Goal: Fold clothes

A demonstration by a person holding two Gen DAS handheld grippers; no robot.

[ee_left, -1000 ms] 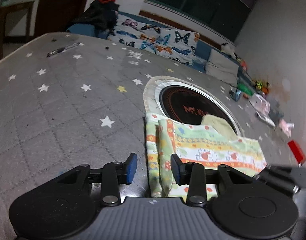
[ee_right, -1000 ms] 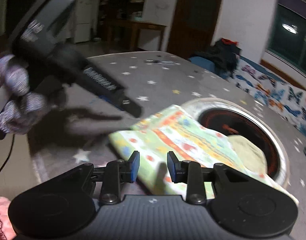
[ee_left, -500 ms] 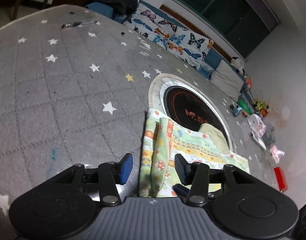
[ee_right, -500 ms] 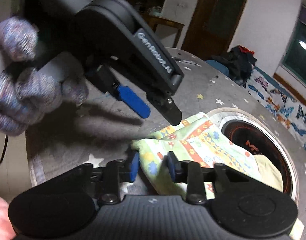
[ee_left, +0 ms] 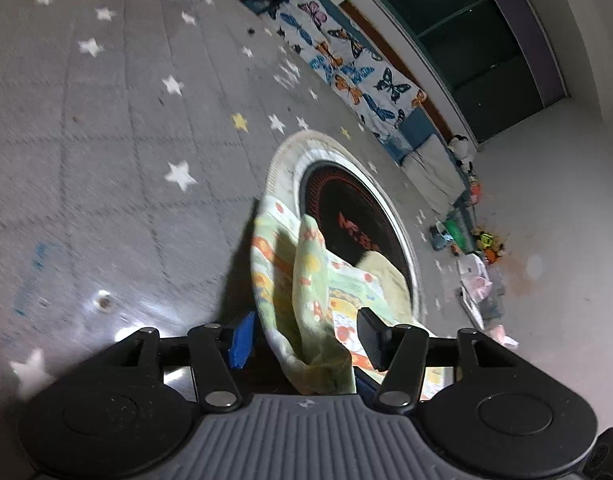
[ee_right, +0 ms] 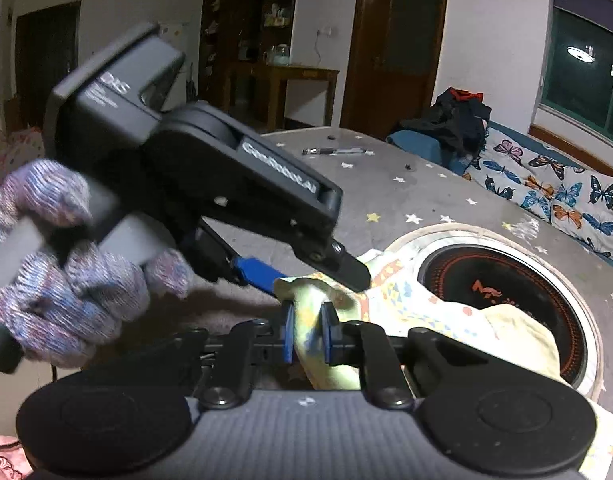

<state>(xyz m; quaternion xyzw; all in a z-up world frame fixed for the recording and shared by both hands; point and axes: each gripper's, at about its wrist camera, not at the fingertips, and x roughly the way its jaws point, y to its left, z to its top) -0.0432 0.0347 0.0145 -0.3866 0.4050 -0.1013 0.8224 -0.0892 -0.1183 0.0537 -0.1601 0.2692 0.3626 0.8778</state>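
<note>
A wide grey quilted cover point(ee_left: 106, 152) dotted with white stars is filling the scene, and a round cream-rimmed mat point(ee_left: 282, 160) with a black centre is lying on it. Along the far side a butterfly-print cushion point(ee_right: 554, 192) is running, with a heap of dark clothing point(ee_right: 454, 120) sitting at its end. Draped over the near edge of the mat, the patterned garment point(ee_left: 302, 280), pale green and yellow with orange bands, is bunching up into a ridge at its near corner. The left gripper point(ee_left: 306, 334) is reaching in around that ridge with its fingers spread wide, blue pad point(ee_left: 242, 336) on one side and dark finger on the other, cloth rising between them but neither one pressing it. A knitted-gloved hand point(ee_right: 66, 264) is gripping that tool's handle in the right wrist view. The right gripper point(ee_right: 306, 334) is pinching hard: its two blue pads point(ee_right: 287, 336) are squeezing a fold of the garment's corner, lifted just off the cover. Far back, a pen point(ee_right: 334, 151) is lying on the cover near its edge, well apart from the garment.
</note>
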